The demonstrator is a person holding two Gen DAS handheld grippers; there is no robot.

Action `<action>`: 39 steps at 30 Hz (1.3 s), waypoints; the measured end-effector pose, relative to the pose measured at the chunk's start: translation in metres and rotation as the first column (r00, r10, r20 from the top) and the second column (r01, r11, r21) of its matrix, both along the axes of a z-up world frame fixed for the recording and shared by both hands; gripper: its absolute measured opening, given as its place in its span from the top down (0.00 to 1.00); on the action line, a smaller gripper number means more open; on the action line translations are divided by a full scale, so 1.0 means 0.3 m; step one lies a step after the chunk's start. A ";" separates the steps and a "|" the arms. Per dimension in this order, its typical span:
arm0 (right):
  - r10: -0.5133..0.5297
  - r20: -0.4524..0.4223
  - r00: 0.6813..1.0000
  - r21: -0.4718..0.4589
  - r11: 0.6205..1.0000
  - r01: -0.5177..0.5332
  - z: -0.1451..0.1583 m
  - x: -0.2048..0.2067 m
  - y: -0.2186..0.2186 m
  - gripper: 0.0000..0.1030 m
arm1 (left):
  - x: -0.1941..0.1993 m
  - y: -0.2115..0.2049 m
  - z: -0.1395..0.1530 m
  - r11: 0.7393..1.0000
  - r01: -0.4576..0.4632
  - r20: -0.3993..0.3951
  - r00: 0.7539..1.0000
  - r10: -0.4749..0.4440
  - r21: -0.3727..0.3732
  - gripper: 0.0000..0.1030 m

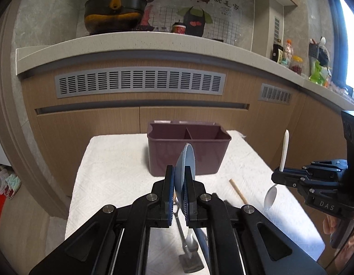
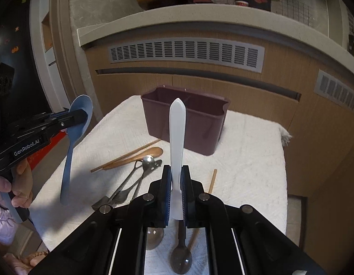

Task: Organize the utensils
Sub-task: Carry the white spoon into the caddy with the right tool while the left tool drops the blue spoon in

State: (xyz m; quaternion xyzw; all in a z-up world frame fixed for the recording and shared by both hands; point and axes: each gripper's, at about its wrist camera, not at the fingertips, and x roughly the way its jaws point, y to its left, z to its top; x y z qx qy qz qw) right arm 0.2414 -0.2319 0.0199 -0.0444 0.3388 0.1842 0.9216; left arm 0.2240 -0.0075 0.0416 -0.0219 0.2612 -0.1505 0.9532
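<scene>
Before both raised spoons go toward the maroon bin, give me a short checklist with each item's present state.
1. Left gripper shut on the blue plastic spoon, pads on its bowl: ok.
2. Right gripper shut on the white plastic spoon, handle up: ok.
3. Both spoons lifted off the white cloth: ok.
4. Maroon two-compartment plastic bin upright, open: ok.
5. Bin compartments free of utensils: cannot tell, the bottoms are hidden.
6. Wooden and metal utensils on the cloth, away from the bin's mouth: ok.

Both jaws are clamped: left hand-held gripper (image 1: 179, 181) angled downward, right hand-held gripper (image 2: 176, 181) pitched steeper.
</scene>
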 end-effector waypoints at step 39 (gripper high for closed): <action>-0.119 0.083 0.989 -0.049 0.991 0.124 -0.071 0.454 -0.013 0.32 | 0.491 -0.008 -0.147 0.989 -0.142 -0.067 0.987 0.144 0.040 0.45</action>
